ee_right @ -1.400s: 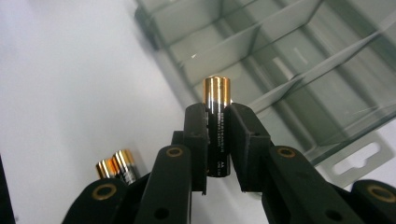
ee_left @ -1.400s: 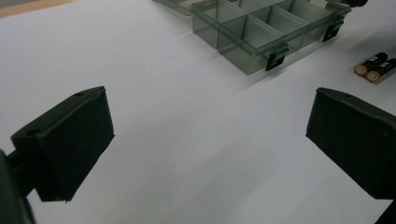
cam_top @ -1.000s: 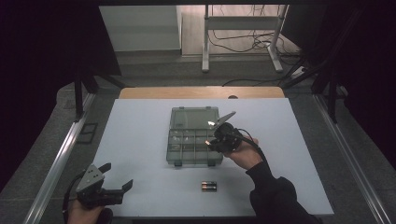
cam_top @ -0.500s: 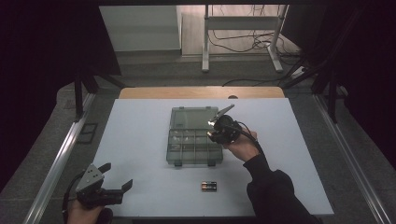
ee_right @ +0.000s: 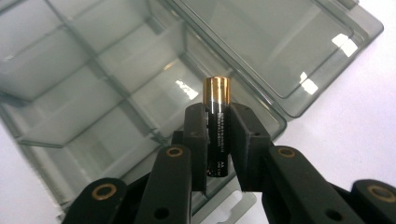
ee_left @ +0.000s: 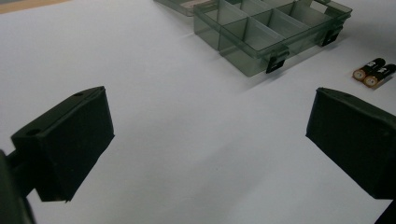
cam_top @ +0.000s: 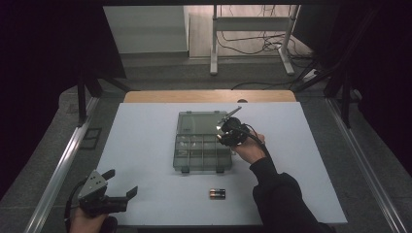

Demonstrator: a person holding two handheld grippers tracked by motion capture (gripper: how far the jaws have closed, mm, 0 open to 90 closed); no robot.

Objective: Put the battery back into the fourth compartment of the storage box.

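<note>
While the right tongs (ee_right: 218, 140) clench the stiff, slippery battery (ee_right: 216, 116) mid-barrel over the organizer box (ee_right: 116, 93), the left tongs (ee_left: 210, 140) idle released.

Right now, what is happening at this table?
A person is sorting batteries into a clear compartment box. The right gripper holds one battery upright above the open box. Two more batteries lie on the white table in front of the box. The left gripper hangs open near the table's corner.

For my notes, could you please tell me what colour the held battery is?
Black with a copper-gold end, clearest in the right gripper view: battery.
</note>
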